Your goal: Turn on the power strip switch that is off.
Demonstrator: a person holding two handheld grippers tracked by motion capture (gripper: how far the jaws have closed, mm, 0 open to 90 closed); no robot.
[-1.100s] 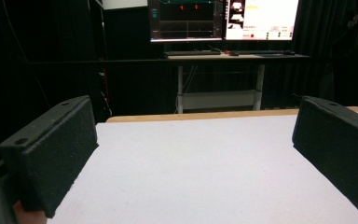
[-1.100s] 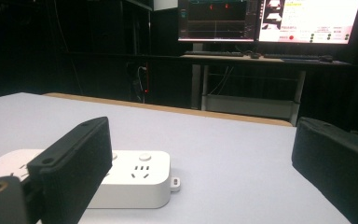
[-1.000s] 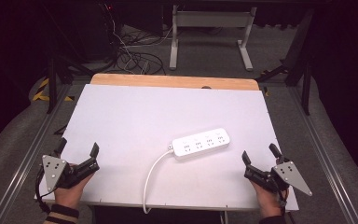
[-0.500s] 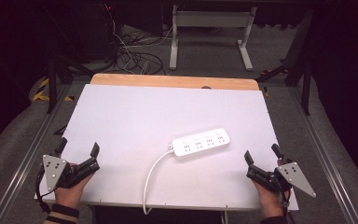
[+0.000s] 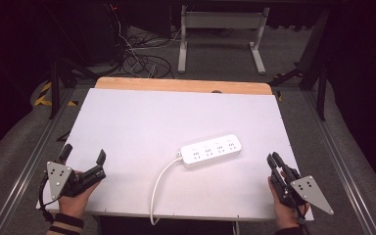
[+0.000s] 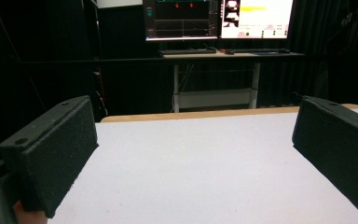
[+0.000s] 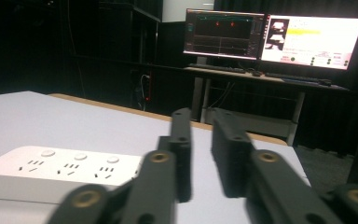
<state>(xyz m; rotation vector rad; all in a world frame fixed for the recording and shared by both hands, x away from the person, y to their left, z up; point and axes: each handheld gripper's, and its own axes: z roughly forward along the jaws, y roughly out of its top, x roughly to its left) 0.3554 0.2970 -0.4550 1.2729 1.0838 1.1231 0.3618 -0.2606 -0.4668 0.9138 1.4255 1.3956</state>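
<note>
A white power strip [image 5: 210, 151] lies flat right of the middle of the white table [image 5: 152, 117]. Its white cable [image 5: 159, 188] curls off the front edge. My left gripper [image 5: 84, 152] rests at the front left corner with its jaws wide apart and nothing between them; in the left gripper view [image 6: 191, 154] bare table lies between the pads. At the front right edge my right gripper [image 5: 273, 158] has its jaws drawn together, to the right of the strip and apart from it. In the right gripper view [image 7: 201, 116] the jaws stand with a slim gap, the power strip [image 7: 60, 172] at lower left.
A wooden strip [image 5: 181, 84] runs along the table's far edge. Beyond it stand a desk frame [image 5: 220, 39] and floor cables [image 5: 137, 58]. Lit monitors [image 7: 270, 39] sit on that desk. Metal rails [image 5: 29, 161] flank the table.
The right gripper's jaws have gone from open to nearly together and it has shifted slightly toward the front edge. The left gripper and the power strip have not moved.
</note>
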